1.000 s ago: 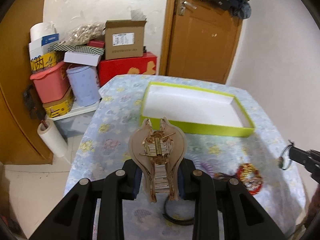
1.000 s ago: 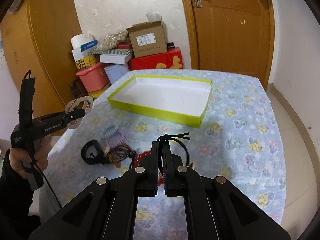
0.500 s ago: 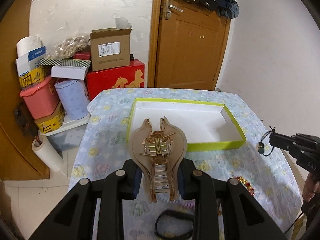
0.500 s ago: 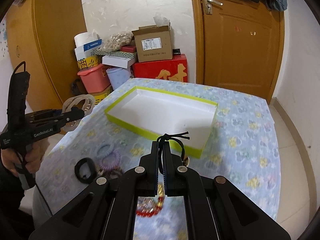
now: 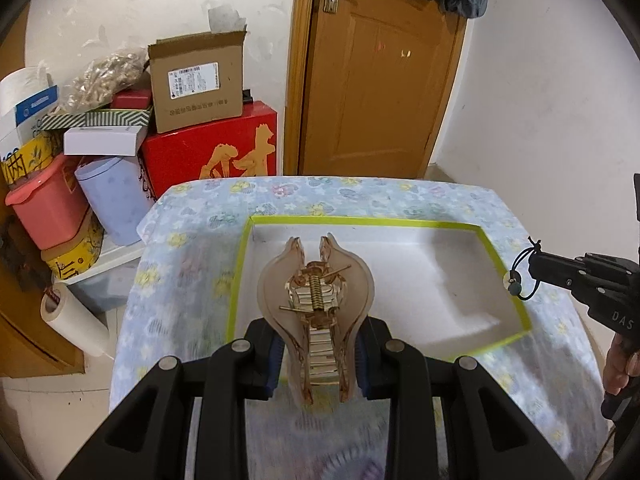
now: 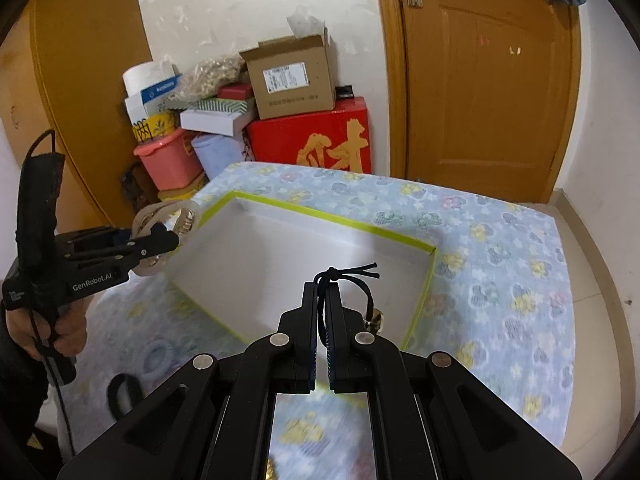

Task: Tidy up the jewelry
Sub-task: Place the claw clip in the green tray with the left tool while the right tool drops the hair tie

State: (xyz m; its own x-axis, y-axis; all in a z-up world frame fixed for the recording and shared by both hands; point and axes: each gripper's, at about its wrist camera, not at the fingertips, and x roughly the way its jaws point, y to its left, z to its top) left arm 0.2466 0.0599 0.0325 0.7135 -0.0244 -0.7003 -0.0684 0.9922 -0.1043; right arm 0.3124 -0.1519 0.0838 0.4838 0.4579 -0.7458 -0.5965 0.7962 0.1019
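Translucent tan plastic, the hair clip [image 5: 316, 300] is sitting clamped in our left gripper [image 5: 318, 354] over the tray [image 5: 500, 258]'s near edge. Our right gripper [image 6: 323, 300], nearly closed, is pinching a black cord bracelet [image 6: 362, 284] above it; released early, either could be catching the green rim.

"GenRobot.AI" reads white on the left gripper [image 6: 160, 240] body; "DAS" shows on the right gripper [image 5: 534, 262]. The red box [image 6: 316, 140], below the cardboard carton [image 6: 290, 78], carries "财".
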